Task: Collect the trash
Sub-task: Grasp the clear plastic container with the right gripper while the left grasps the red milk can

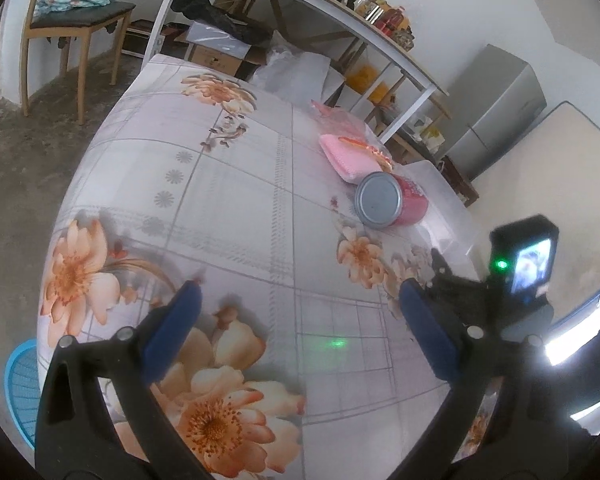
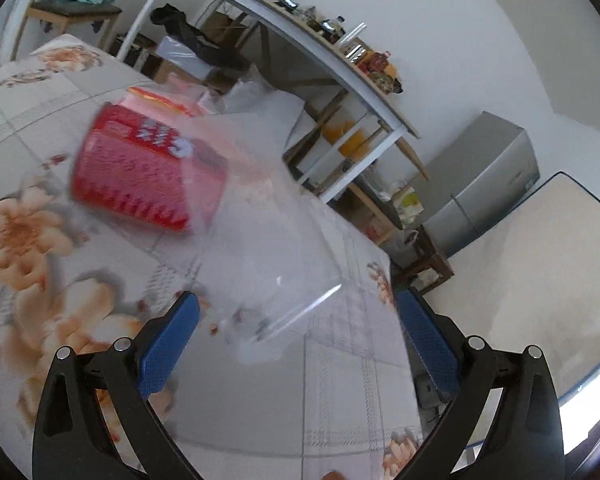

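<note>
Floral-clothed tabletop [image 1: 228,184]: the red can [image 1: 392,205] lies at two o'clock beside a clear plastic bag [image 2: 268,240]. Both claws, left [image 1: 300,304] and right [image 2: 298,312], are held open, empty; the can should be straddled squarely across its sides.

A red can [image 1: 392,204] lies on its side on the flowered tablecloth [image 1: 240,200], its grey metal end facing the left wrist camera and its printed body with white lettering pointing away toward the far table edge. Its far end sits in the mouth of a clear plastic bag [image 2: 276,248], which lies flat on the cloth and spreads from the can toward the table's corner. Just behind the can rests a pink packet [image 1: 348,152] in clear wrapping, lying flat, close to or touching the can.
</note>
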